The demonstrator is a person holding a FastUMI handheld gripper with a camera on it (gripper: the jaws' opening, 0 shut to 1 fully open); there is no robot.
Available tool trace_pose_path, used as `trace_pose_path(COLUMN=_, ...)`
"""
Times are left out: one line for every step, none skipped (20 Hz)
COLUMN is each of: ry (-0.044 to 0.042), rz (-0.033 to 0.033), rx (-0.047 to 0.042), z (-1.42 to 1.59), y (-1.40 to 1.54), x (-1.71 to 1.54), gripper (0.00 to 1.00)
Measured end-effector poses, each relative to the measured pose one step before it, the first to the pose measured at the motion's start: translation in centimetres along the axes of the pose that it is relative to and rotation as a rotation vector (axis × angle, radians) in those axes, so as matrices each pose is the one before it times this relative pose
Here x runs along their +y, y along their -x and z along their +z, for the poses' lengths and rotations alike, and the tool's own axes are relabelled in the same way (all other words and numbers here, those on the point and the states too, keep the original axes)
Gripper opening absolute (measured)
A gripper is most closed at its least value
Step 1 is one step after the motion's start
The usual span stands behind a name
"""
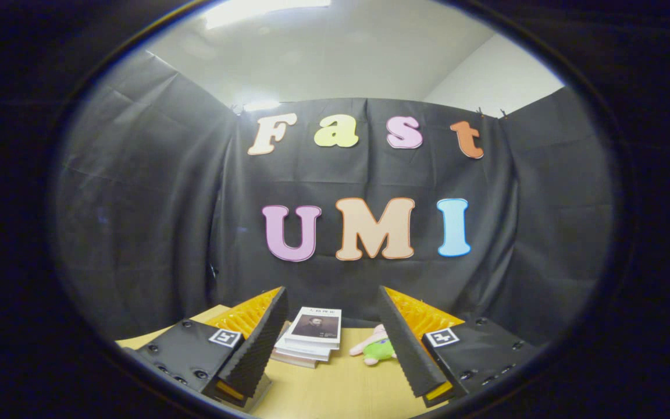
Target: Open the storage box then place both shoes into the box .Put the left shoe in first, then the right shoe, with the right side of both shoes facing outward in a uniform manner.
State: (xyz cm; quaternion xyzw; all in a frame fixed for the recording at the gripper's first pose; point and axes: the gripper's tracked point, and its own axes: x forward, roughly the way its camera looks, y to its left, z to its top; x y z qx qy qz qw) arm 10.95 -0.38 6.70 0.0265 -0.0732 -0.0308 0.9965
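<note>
With both fingers spread wide apart, the gripper [332, 302] holds nothing and touches nothing; jaws fully released, gap between the tips broad. Left finger [256, 343] and right finger [407, 346] each show a black ribbed inner pad w/ orange ribbed backing behind it, plus a square black-and-white marker on the black body further back. Fingers hang above a light wooden table [341, 390], tips raised off it.

Between the fingers and just beyond them, nearer the left finger, sits a stack of books [312, 340], approx. three or four, lying flat on the table; top one has a pale cover w/ a dark picture on it. The left finger's pad overlaps the stack's near-left corner in the view, but contact can't be judged; looks apart. Just right of the books, close to the right finger's pad, lies a small plush toy [377, 348], pink and green, flat on the table, partly hidden by that finger.

Behind table: black cloth wall, creased, w/ white ceiling and a bright light strip above.

As for the task's things: storage box and shoes can't be placed from this view, so their look and state can't be told.
</note>
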Motion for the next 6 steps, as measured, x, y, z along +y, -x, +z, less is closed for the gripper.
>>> trace_pose_path(ry=0.00150, rz=-0.00326, rx=0.00530, z=-0.323, y=0.230, x=-0.229, gripper=0.99)
trace_pose_path(ry=0.00277, rz=-0.00104, rx=0.00595, z=-0.288, y=0.207, x=-0.106, gripper=0.99)
trace_pose_path(ry=0.00037, rz=0.00300, rx=0.00381, z=-0.312, y=0.147, x=0.219, gripper=0.99)
trace_pose_path(ry=-0.00234, rz=0.00855, rx=0.00180, z=-0.225, y=0.229, x=0.282, gripper=0.99)
trace_pose_path(ry=-0.00313, rz=0.00598, rx=0.00060, z=-0.147, y=0.184, x=0.215, gripper=0.99)
trace_pose_path(ry=-0.00400, rz=0.00094, rx=-0.00116, z=-0.081, y=0.093, x=0.070, gripper=0.99)
